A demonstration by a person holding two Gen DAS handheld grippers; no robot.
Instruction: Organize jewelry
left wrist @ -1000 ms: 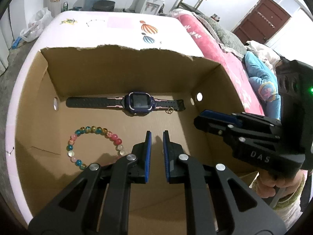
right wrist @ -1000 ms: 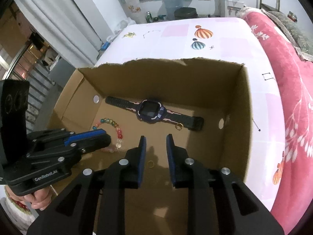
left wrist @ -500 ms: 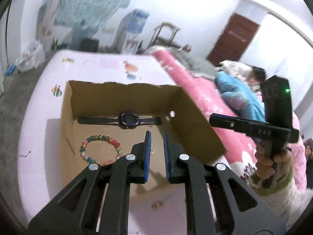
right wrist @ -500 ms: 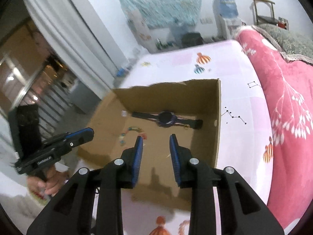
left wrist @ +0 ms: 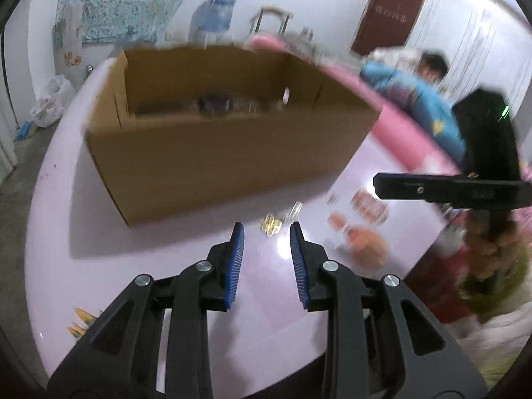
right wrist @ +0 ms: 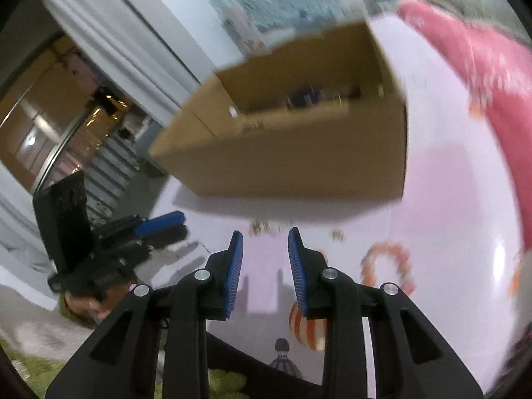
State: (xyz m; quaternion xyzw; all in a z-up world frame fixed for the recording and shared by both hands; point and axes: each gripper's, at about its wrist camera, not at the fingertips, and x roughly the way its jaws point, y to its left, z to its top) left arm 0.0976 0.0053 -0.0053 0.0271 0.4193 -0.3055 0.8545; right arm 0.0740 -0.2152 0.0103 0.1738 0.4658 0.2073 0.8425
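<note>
Both frames motion-blurred. Left claw (left wrist: 266,232) above the pale pink bedsheet (left wrist: 99,239), jaws apart and just widened, nothing between them. Small gold jewelry piece (left wrist: 271,224) lies on the sheet just beyond its tips, near the cardboard box (left wrist: 216,153). Right claw (right wrist: 265,236) also apart, empty. Watch (left wrist: 212,103) dimly visible inside the box. Orange bead bracelet (right wrist: 387,266) on the sheet, right of the right claw.

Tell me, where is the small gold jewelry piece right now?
In the left wrist view, the small gold jewelry piece lies on the pink sheet, just before the brown cardboard box.
</note>
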